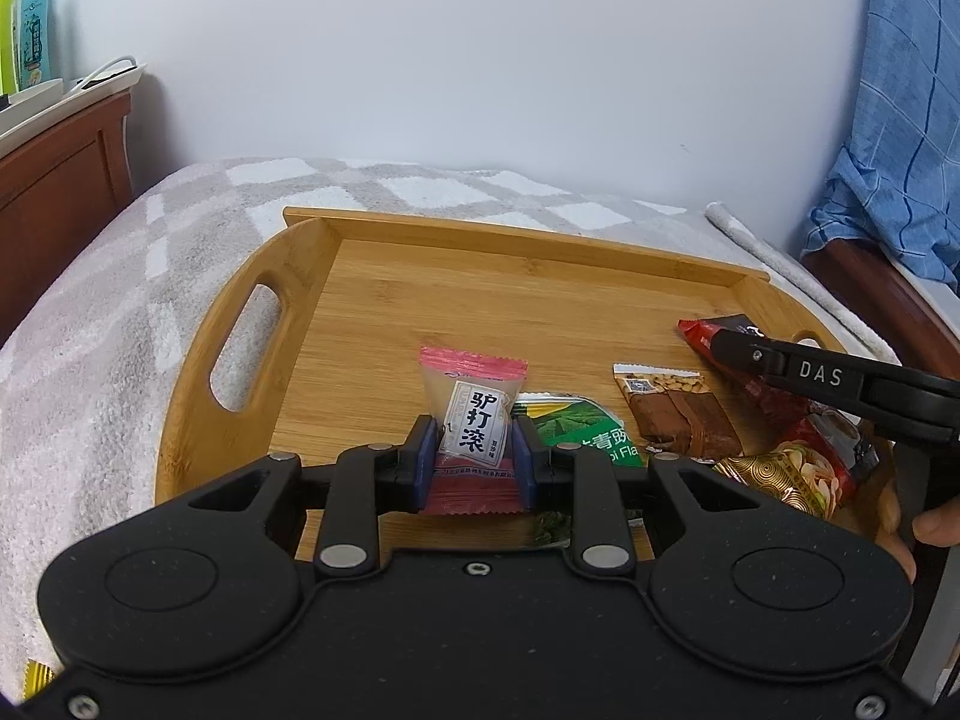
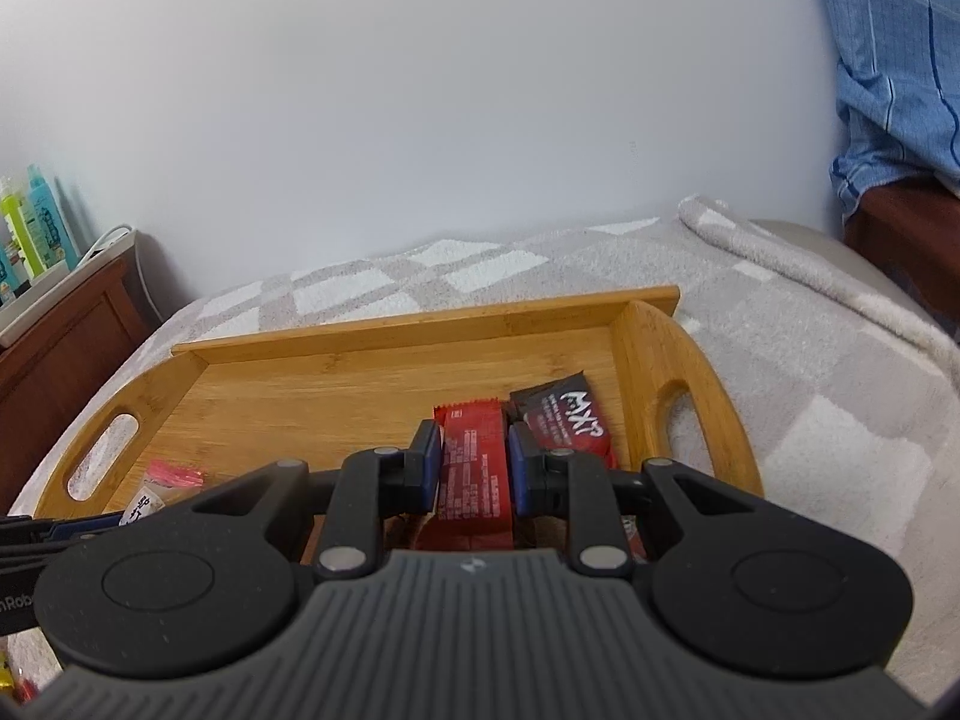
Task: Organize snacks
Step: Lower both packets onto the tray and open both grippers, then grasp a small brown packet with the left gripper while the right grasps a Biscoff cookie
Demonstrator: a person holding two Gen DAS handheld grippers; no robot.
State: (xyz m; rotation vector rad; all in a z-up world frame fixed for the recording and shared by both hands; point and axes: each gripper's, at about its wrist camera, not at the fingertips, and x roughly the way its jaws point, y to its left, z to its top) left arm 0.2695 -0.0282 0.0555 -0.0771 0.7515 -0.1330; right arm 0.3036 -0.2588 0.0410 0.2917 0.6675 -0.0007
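The pink candy (image 1: 471, 420) stands clamped between the blue pads of the left gripper (image 1: 471, 456), its printed label facing the camera, above the near middle of the bamboo tray (image 1: 480, 252). At about 3 o'clock from the candy a green packet (image 1: 576, 429) lies flat on the tray floor, partly under the gripper. Further toward 3 o'clock lies a brown bar (image 1: 678, 414), and beyond it a gold packet (image 1: 780, 474) at 4 o'clock.

The right gripper (image 2: 471, 462) is clenched on a red bar (image 2: 474, 468), which sits lengthwise between its pads over the tray's right half. At 2 o'clock from the red bar a black packet (image 2: 564, 417) lies on the tray beside the right handle slot. In the left wrist view the right gripper enters from 3 o'clock with a hand (image 1: 900, 516) behind it.

The tray rests on a grey-and-white checked blanket (image 2: 810, 408) covering a bed. At 9 o'clock stands a wooden cabinet (image 2: 66, 336) with bottles (image 2: 36, 216) on top; at 1 o'clock hangs a blue plaid cloth (image 2: 894, 60) against the pale wall.
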